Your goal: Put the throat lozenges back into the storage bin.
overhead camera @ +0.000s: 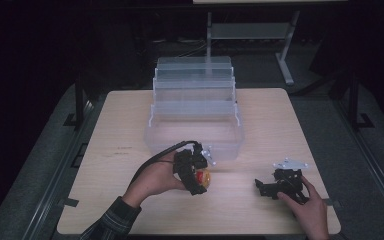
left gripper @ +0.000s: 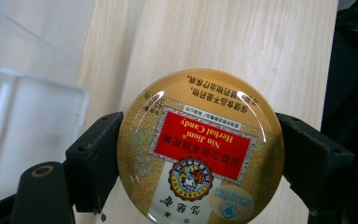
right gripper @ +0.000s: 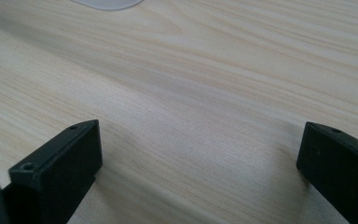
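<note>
Now: left claw (left gripper: 200, 154) grips candy tin (left gripper: 200, 149) | label inverted, face toward camera

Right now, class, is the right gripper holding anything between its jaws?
No, the right gripper stands wide open, with bare wooden table between its jaws.

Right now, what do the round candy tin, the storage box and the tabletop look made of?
Candy tin: likely printed metal, glossy, with bright glare streaks. Storage box: clear, slightly frosted plastic; the table shows through it. Tabletop: pale wood or wood-look laminate, matte, with visible grain.
</note>
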Demonstrator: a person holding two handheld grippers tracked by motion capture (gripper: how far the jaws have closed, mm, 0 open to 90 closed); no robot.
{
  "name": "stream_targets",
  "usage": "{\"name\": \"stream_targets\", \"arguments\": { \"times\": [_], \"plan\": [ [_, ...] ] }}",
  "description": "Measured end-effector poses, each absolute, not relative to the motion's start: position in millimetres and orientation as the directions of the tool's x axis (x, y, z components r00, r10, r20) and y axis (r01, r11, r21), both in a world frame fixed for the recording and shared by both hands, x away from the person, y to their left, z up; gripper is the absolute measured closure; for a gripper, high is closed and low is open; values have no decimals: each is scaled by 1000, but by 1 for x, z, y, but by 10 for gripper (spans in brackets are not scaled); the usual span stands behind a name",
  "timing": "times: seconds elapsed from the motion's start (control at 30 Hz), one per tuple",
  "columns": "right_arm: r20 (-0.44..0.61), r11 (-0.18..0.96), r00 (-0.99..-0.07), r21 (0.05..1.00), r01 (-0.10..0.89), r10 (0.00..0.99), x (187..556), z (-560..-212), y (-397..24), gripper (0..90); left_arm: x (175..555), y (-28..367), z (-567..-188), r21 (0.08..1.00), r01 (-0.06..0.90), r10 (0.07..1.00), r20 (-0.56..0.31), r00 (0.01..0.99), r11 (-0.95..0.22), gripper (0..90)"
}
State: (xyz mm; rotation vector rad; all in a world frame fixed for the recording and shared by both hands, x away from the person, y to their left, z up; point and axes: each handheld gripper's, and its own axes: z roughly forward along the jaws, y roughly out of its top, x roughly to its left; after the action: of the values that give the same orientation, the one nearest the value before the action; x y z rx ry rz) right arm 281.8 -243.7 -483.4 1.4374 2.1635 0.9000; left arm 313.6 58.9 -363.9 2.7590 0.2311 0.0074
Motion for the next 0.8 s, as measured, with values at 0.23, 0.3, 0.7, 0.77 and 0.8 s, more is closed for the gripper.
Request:
{"name": "stream_targets", "arguments": {
  "times": [0.23,0.3,0.7,0.77,0.8],
  "plan": [
    [28,268,-398,696,666,917,282,-483,-244,0,318,60,-352,370,162,167,-17,986,-915,197],
    [28,268,-398,695,667,917,282,-483,-244,0,319,60,-350,370,161,168,-14,986,-915,197],
    [29,267,-398,696,667,917,282,-483,-244,0,333,64,-338,384,181,194,-5,981,-905,197],
    [28,268,-398,696,667,917,282,-483,-244,0,335,65,-336,384,187,201,-2,980,-904,197],
    [28,268,-398,696,667,917,282,-483,-244,0,335,65,-336,384,187,201,-2,980,-904,197]
  ]
}}
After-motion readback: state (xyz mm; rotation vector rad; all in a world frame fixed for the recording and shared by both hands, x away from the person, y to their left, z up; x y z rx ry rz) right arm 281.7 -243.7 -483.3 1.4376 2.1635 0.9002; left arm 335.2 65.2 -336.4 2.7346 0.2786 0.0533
